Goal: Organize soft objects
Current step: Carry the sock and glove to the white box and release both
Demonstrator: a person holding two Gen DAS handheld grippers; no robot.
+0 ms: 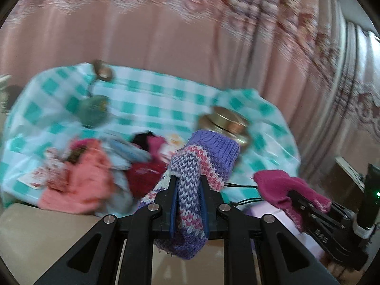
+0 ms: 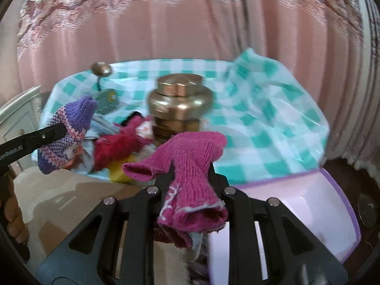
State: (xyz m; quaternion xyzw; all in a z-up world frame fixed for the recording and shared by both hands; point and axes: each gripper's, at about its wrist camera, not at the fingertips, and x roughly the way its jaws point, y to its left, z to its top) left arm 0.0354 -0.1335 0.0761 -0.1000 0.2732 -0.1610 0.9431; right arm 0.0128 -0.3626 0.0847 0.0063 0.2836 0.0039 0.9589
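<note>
Across a tabletop covered in a glossy teal-and-white checked cloth (image 1: 152, 104), a loose heap of soft garments (image 1: 99, 173) lies at the near edge: a fuzzy coral piece, a dark red one, pale blue fabric and a printed red-and-white scrap, all crumpled together. Behind the heap stands a squat brass jar (image 2: 179, 102) with a stepped, faceted lid. Further back sit a small round brass knob (image 2: 101, 68) and a blurred grey-green thing too smeared to name. Salmon-pink curtains (image 2: 166, 35) with a flowered band hang behind.

Seen from the left wrist camera, the left gripper (image 1: 188, 187) points forward and slightly down. Its black jaws, lined with blue pads, stand narrow and pinch a chunky knitted sock (image 1: 190, 166) in purple, pink and white stripes. The plain purple ribbed end rises ahead of the jaws, just in front of the brass jar, and the other end droops below them.

On the right wrist camera, the right gripper (image 2: 190, 168) points the same way, a little downward. Its jaws are also narrow, closed on a magenta knitted mitten (image 2: 190, 156) with a stubby thumb sticking out left and a flared cuff with thin white stitching hanging toward the camera. The mitten is lifted clear of the tabletop, in front of the jar. Below and right of it lies a flat pale lilac box (image 2: 296, 204) with a purple edge, at the cloth's near border.

Both views are blurred.
</note>
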